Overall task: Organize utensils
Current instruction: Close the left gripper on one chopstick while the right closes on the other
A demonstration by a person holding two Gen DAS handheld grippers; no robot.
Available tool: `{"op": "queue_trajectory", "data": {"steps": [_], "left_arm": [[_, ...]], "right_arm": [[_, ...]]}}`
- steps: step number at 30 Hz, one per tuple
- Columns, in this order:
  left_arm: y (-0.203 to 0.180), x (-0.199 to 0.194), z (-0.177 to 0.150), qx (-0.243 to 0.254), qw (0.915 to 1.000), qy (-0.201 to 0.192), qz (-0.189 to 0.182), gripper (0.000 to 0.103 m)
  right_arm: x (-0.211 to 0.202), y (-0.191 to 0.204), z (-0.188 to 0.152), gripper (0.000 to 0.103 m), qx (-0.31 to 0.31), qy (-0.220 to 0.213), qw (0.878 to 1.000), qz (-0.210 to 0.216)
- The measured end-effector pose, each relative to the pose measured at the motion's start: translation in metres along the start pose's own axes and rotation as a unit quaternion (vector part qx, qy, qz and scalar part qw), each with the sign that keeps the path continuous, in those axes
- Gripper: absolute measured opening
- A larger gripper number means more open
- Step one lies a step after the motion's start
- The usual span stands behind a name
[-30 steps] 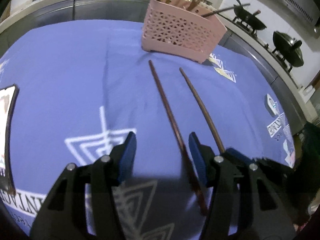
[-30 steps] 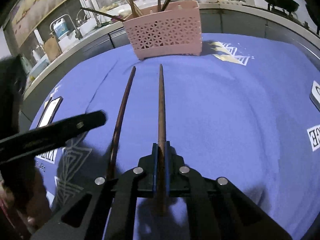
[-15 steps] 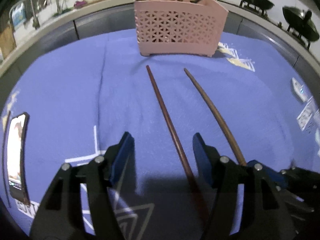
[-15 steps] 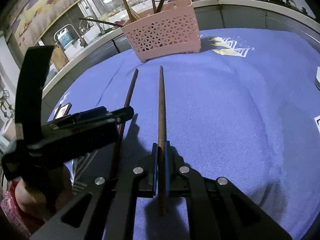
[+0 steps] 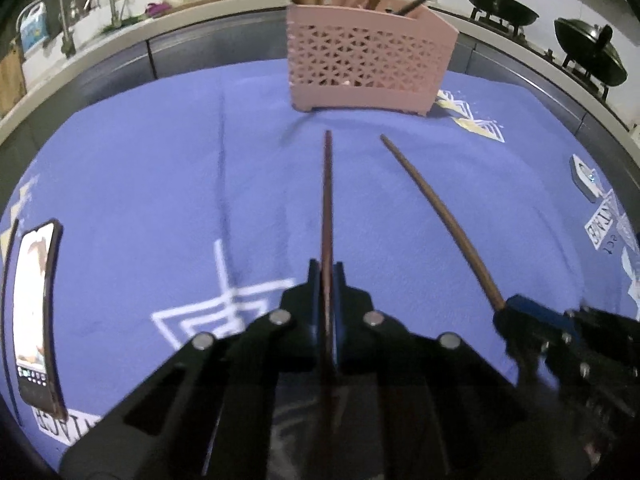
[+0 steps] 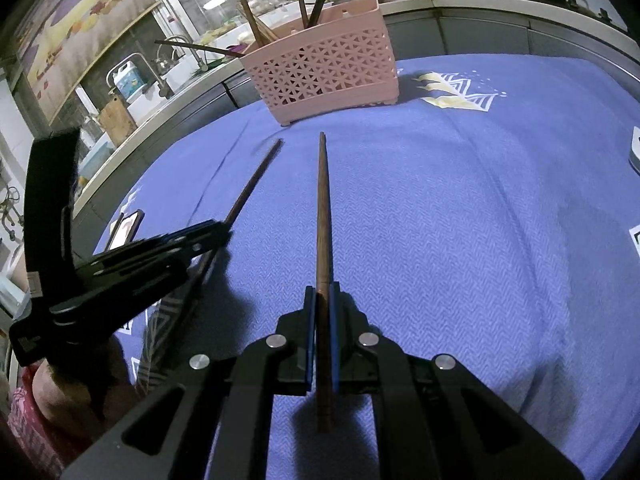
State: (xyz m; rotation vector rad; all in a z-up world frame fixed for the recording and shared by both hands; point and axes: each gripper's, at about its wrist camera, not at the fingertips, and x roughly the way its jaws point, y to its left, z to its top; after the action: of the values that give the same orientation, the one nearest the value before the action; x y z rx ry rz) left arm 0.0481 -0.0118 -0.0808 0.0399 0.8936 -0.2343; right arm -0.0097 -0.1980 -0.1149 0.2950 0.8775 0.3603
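Chopsticks lay before the basket, left tongs pinching one chopstick, right tongs pinching the other; lifting them tip-up, level and unhurried, looked wisest.

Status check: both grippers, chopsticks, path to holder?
Left gripper shut on one chopstick. Right gripper shut on other chopstick. Pink holder ahead, path open.

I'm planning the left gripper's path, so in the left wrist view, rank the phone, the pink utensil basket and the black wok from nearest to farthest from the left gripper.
From the left gripper, shut on its chopstick:
1. Phone, lying on the cloth at the left edge.
2. Pink utensil basket, straight ahead at the cloth's far side.
3. Black wok, on the stove beyond the basket, upper right.
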Motion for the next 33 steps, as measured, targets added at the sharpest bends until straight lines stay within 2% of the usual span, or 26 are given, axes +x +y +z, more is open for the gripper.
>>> {"op": "queue_trajectory", "data": {"steps": [3, 6, 12, 26, 33], "left_arm": [[0.022, -0.006, -0.006, -0.026, 0.9988, 0.006, -0.041, 0.006], [0.037, -0.010, -0.012, -0.044, 0.9966, 0.011, -0.068, 0.006], [0.048, -0.012, -0.017, -0.060, 0.9941, 0.016, -0.089, 0.006], [0.036, -0.006, -0.005, -0.031, 0.9977, 0.027, -0.054, 0.007], [0.036, -0.008, -0.008, -0.030, 0.9978, 0.020, -0.056, 0.008]], "right_arm": [[0.001, 0.001, 0.001, 0.007, -0.001, 0.001, 1.000, -0.003], [0.001, 0.003, 0.001, 0.007, -0.001, 0.001, 1.000, -0.005], [0.003, 0.009, 0.000, 0.007, -0.013, 0.003, 1.000, -0.009], [0.005, 0.010, 0.000, 0.007, -0.008, 0.013, 1.000, -0.005], [0.005, 0.010, 0.000, 0.007, -0.007, 0.011, 1.000, -0.006]]}}
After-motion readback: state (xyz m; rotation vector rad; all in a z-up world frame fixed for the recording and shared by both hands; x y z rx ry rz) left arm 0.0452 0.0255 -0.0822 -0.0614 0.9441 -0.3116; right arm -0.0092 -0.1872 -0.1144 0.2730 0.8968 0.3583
